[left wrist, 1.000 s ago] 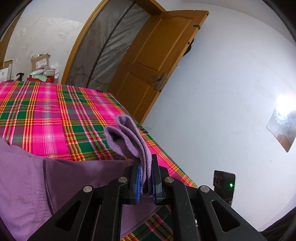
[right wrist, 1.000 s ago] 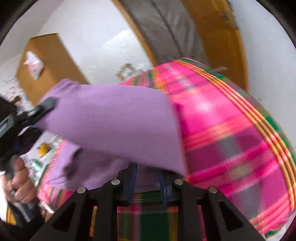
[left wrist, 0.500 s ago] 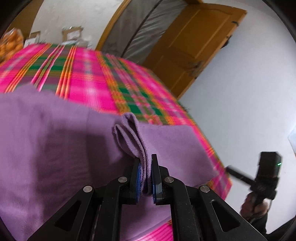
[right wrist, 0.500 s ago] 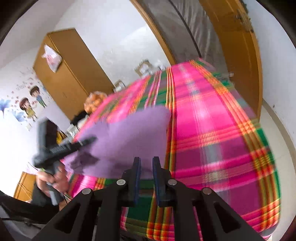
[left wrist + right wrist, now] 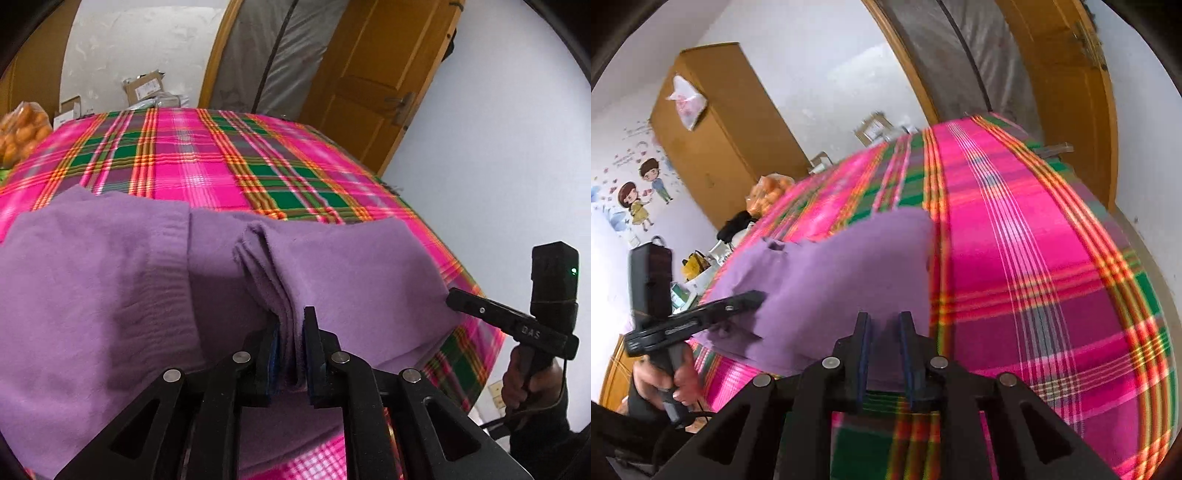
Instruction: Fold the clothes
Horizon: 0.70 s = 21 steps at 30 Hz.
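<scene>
Purple fleece garment has dropped flat onto the pink plaid-covered counter. Left tool pinches its folded edge, jaws easing open. Right tool narrow, cloth edge between its jaws, grip unclear.

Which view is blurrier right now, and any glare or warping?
Right wrist view: motion smear on the plaid tablecloth and the purple garment edge. Left wrist view: sharp, with fabric folds crisp at the left gripper. Both: strong fisheye bending and dark corner vignette; soft even light, no glare.
</scene>
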Each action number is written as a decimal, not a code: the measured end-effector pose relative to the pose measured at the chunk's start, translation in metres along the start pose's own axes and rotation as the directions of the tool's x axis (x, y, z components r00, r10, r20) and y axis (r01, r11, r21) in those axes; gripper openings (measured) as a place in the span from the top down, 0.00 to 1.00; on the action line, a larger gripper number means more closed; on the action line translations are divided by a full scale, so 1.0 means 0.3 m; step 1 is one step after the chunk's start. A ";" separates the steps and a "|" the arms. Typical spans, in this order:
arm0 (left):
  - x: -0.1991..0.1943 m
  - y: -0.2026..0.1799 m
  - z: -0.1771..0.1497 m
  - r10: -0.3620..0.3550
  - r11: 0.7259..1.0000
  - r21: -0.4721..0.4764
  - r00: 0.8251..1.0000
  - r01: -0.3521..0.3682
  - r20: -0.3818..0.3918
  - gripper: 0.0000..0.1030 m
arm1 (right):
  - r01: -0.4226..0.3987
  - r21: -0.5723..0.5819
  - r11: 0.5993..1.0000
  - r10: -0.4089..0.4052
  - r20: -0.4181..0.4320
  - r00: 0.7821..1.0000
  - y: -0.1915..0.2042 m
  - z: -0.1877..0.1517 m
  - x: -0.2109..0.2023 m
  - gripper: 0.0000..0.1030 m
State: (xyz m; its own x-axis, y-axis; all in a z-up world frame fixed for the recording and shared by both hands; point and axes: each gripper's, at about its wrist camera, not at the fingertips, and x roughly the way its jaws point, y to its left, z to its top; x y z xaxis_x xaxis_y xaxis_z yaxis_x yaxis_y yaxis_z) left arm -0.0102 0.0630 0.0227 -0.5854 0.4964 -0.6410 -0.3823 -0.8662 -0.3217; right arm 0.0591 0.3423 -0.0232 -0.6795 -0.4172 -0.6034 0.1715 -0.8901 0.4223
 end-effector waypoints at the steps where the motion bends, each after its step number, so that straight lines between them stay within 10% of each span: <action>1: -0.015 0.002 -0.001 0.004 1.000 0.003 1.000 -0.004 0.006 0.88 | -0.006 0.001 1.000 0.006 0.007 1.000 -0.004 0.000 -0.002 0.84; 8: -0.122 0.034 0.042 0.026 0.999 -0.023 0.993 -0.023 0.112 0.83 | 0.001 -0.036 0.999 0.001 0.074 0.997 0.007 0.043 -0.016 0.84; 21: 0.047 0.043 0.062 0.041 0.998 -0.039 0.999 -0.042 -0.018 0.83 | 0.016 -0.016 1.000 -0.015 0.033 0.999 -0.030 0.067 -0.002 0.83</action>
State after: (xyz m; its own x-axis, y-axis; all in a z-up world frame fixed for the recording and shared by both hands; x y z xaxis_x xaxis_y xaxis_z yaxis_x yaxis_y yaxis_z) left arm -0.0368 0.0599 0.0226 -0.5878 0.4594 -0.6660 -0.3296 -0.8877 -0.3215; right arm 0.0438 0.3544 -0.0130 -0.7053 -0.3972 -0.5872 0.1722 -0.8995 0.4017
